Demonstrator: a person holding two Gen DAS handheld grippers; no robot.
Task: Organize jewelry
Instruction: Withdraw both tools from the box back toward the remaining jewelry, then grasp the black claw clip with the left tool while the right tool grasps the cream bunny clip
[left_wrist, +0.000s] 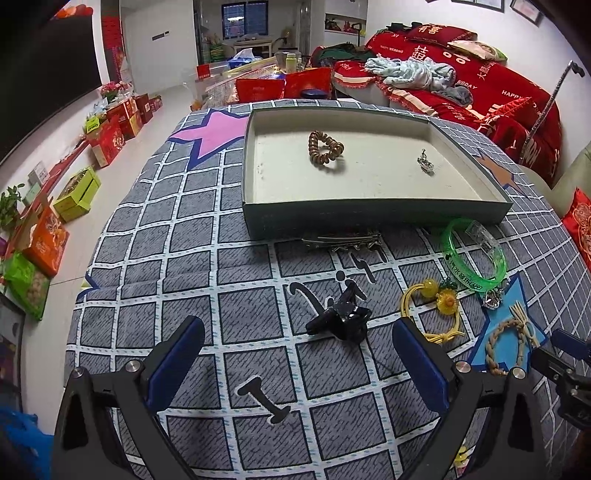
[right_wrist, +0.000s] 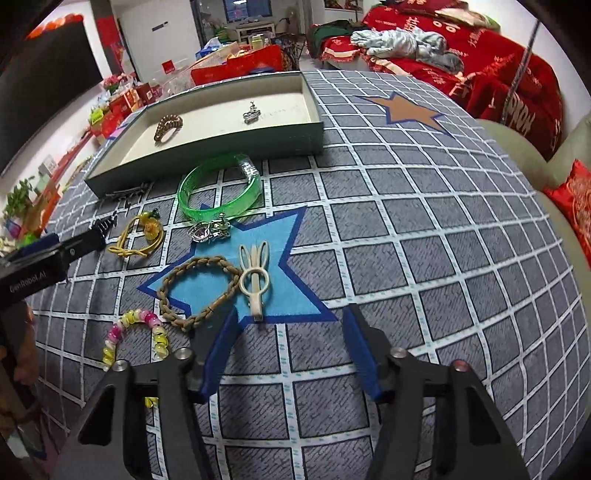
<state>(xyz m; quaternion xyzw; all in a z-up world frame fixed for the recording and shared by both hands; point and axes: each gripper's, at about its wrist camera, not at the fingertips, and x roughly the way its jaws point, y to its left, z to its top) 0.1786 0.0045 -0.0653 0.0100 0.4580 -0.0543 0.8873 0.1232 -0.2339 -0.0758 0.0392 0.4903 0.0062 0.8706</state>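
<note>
A surface (left_wrist: 192, 236) under a grey grid-patterned cloth with coloured stars carries a shallow box tray (left_wrist: 369, 218). Just beside the tray's near wall lie a metal hair clip (left_wrist: 341, 243) and a green bangle (right_wrist: 218, 192). Nearer than the tray: a black claw clip (left_wrist: 341, 319), a yellow cord (right_wrist: 138, 238), a braided loop (right_wrist: 199, 290), a cream clip (right_wrist: 255, 278), a silver charm (right_wrist: 208, 230) and a beaded bracelet (right_wrist: 135, 334).
</note>
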